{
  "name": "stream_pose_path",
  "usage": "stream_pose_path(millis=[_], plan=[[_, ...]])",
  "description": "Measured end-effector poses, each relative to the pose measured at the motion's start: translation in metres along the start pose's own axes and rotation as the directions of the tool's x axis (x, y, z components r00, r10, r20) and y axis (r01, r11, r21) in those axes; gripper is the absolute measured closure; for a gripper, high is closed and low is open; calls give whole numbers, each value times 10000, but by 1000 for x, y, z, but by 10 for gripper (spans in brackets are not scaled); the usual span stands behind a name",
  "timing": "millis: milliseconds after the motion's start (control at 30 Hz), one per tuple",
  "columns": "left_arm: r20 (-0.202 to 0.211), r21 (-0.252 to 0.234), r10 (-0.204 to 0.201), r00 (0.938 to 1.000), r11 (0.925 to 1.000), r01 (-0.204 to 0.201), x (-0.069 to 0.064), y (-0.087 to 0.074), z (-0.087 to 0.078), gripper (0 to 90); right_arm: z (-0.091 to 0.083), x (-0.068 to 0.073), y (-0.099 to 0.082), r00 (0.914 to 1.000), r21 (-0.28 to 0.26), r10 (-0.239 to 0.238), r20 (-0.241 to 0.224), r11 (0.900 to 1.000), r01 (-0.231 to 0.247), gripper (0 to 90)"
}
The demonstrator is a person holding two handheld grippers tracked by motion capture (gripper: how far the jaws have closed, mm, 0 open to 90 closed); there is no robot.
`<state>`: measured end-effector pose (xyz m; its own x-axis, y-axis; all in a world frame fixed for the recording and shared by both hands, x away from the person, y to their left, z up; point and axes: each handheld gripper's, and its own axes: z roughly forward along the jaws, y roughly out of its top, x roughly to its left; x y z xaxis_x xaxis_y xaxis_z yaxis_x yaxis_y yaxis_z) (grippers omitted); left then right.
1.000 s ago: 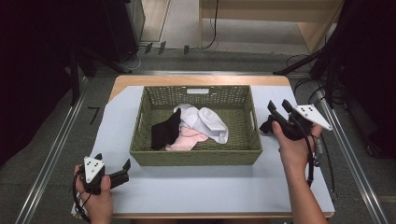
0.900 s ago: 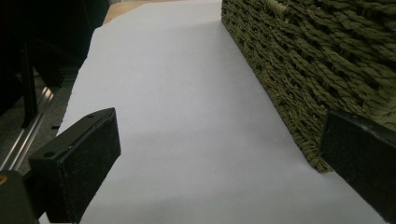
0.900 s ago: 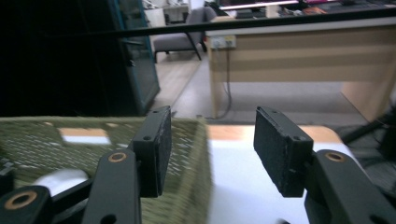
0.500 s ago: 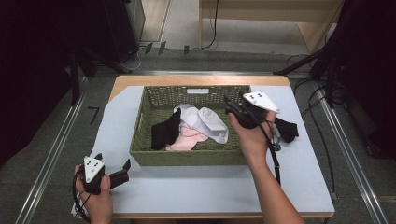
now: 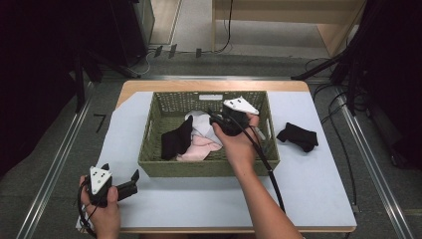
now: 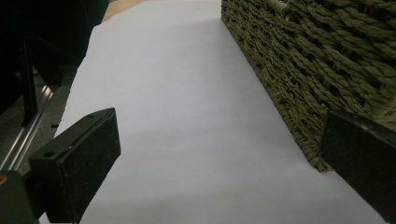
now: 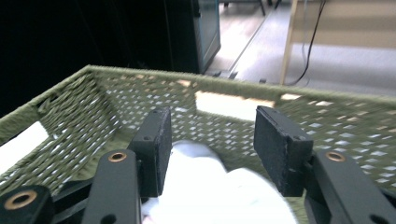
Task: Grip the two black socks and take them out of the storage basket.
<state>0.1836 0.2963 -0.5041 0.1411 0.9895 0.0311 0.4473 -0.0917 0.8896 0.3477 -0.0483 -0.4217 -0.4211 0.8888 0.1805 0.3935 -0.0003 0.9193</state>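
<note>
A table [image 5: 318, 199] covered in pale sheeting fills the middle of the high view, and at its centre sits a green woven basket [image 5: 149, 149] holding a loose heap of small garments. By how things lie, the job appears to be emptying that basket piece by piece: one black sock [image 5: 297, 136] already rests on the sheet at the right of the frame, apart from the basket's right wall, while a black garment [image 5: 175, 140], a pink garment [image 5: 204, 148] and a white garment [image 5: 199, 122] are still inside, so most of the work looks to be left. The right gripper [image 5: 214, 118] is inside the basket above the heap; in the right gripper view its jaws stand apart and empty, with the white garment [image 7: 219, 191], soft, rumpled and rounded, just below and between them, so that is probably the next piece to be taken. The left gripper [image 5: 133, 180] rests low at the lower left of the high view, on the sheet just before the basket's front left corner; its jaws are spread wide with nothing between them, the woven wall [image 6: 317, 70] close beside one of them.
</note>
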Motion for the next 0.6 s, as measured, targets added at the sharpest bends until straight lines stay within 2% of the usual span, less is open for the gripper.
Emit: stream_pose_path(millis=[67, 133, 267, 400, 467, 533, 600], plan=[[-3, 17, -2, 10000, 10000, 2, 0, 0, 0, 1, 5, 8, -1, 9999, 198, 119, -58, 9997, -117, 500], [1, 15, -1, 10000, 10000, 1, 0, 0, 0, 1, 11, 16, -2, 10000, 547, -57, -66, 9985, 61, 510], [14, -15, -19, 10000, 10000, 19, 0, 0, 0, 1, 23, 33, -5, 9997, 1061, -107, -206, 9943, 129, 525], [25, 9, -63, 10000, 10000, 63, 1, 0, 0, 1, 34, 43, -8, 9992, 1642, 338, -198, 9860, -301, 541], [8, -10, -91, 10000, 10000, 91, 1, 0, 0, 1, 40, 47, -11, 9988, 2291, 384, -294, 9729, -307, 566], [25, -46, -108, 9999, 9999, 108, 1, 0, 0, 1, 46, 50, -14, 9973, 2956, 603, -418, 9542, -453, 570], [9, -27, -99, 10000, 9999, 99, 1, 0, 0, 1, 51, 52, -17, 9969, 3471, 603, -507, 9370, -390, 565]])
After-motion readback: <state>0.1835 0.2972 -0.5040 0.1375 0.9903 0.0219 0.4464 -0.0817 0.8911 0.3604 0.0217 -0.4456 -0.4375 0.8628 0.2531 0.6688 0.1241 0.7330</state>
